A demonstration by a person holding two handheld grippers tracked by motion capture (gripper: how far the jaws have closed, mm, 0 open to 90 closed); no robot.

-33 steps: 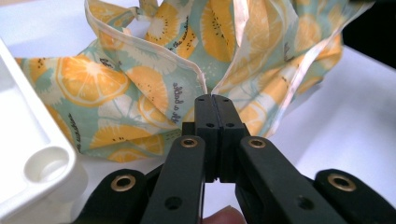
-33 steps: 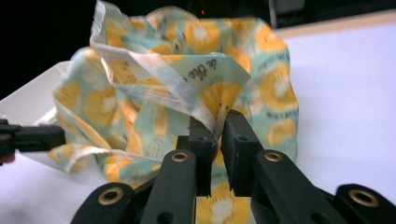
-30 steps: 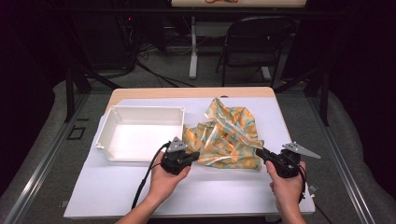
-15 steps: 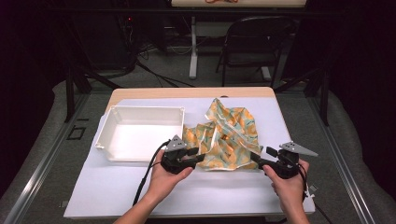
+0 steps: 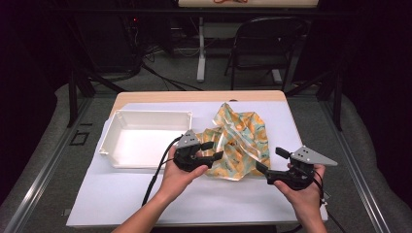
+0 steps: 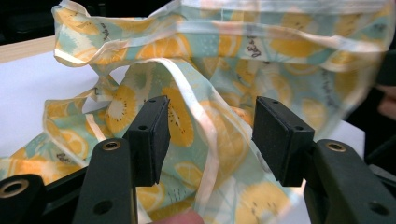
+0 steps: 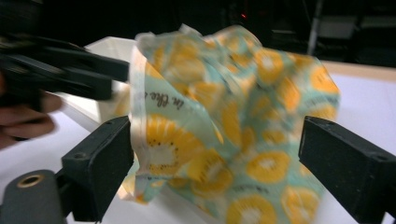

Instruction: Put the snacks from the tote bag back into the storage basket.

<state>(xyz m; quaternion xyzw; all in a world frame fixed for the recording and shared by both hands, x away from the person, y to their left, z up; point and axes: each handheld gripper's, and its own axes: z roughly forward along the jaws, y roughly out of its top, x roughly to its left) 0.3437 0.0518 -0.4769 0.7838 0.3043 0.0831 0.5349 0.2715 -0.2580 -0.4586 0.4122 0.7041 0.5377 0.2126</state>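
Observation:
A crumpled cloth (image 5: 240,143) printed with orange citrus slices on pale green lies on the white table cover (image 5: 204,199). My left gripper (image 5: 212,150) hovers at the cloth's left edge. Its jaws have just been opening, and in the left gripper view the cloth (image 6: 210,70) and a pale hem strip lie beyond the gap of the left gripper (image 6: 210,126), unpressed. My right gripper (image 5: 270,159) sits at the cloth's lower right corner. Its jaws have also just been opening and stand wide apart. In the right gripper view the cloth (image 7: 224,107) bulges between the jaws of the right gripper (image 7: 217,149), not clamped.
A white rectangular tray (image 5: 145,114) stands left of the cloth, close behind my left hand, with its corner (image 7: 112,46) in the right gripper view. The table's wooden far edge (image 5: 194,96) lies beyond. A folding chair (image 5: 262,48) and cables stand on the floor behind the table.
Both grippers have gone from shut on the cloth's edges to open and have lifted slightly. The released cloth has slumped into a narrower heap.

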